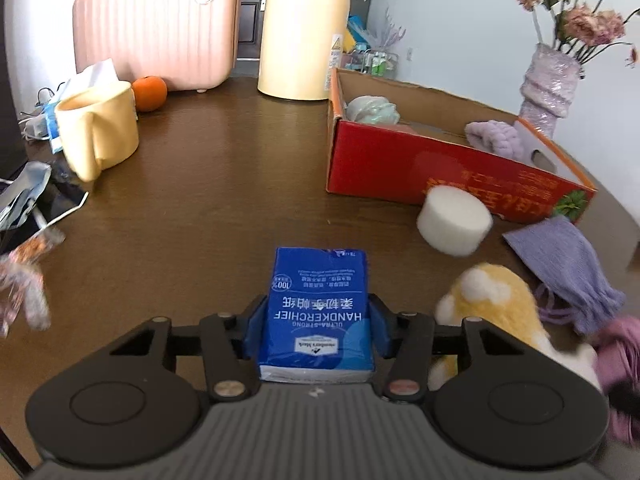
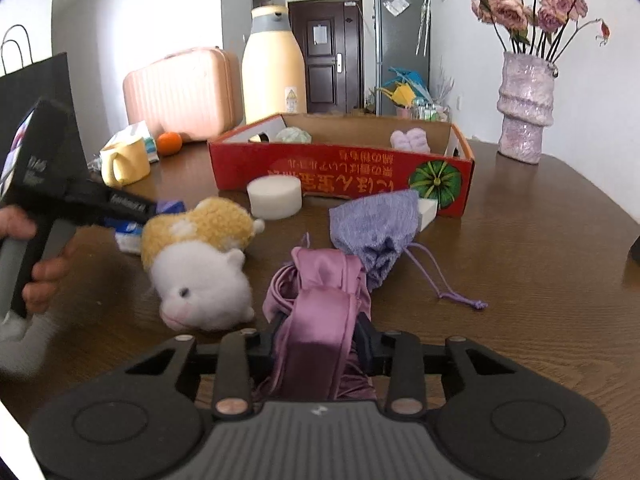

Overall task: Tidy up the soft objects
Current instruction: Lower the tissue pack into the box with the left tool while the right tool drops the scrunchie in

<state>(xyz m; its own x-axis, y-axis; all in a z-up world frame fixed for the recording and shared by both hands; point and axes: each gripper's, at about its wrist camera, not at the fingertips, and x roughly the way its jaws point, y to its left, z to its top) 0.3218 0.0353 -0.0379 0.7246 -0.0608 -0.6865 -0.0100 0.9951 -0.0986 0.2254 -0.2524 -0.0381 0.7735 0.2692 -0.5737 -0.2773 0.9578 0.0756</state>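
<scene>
Brown surface (image 1: 208,200) cluttered; left gripper (image 1: 318,320) jaws pinching tissue pack (image 1: 318,312), right gripper (image 2: 318,340) jaws pinching pink satin cloth (image 2: 320,304) w/ tails dangling: lift both clear, carry over red box (image 2: 340,168) rim before letting go.

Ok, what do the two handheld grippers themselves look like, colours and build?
The left gripper has blue finger pads on black linkage arms with silver and copper pivot screws, round black discs and a ribbed grey body. The right gripper matches, but its pads look black. From the right view, the left's handle is grey and black with white lettering.
</scene>
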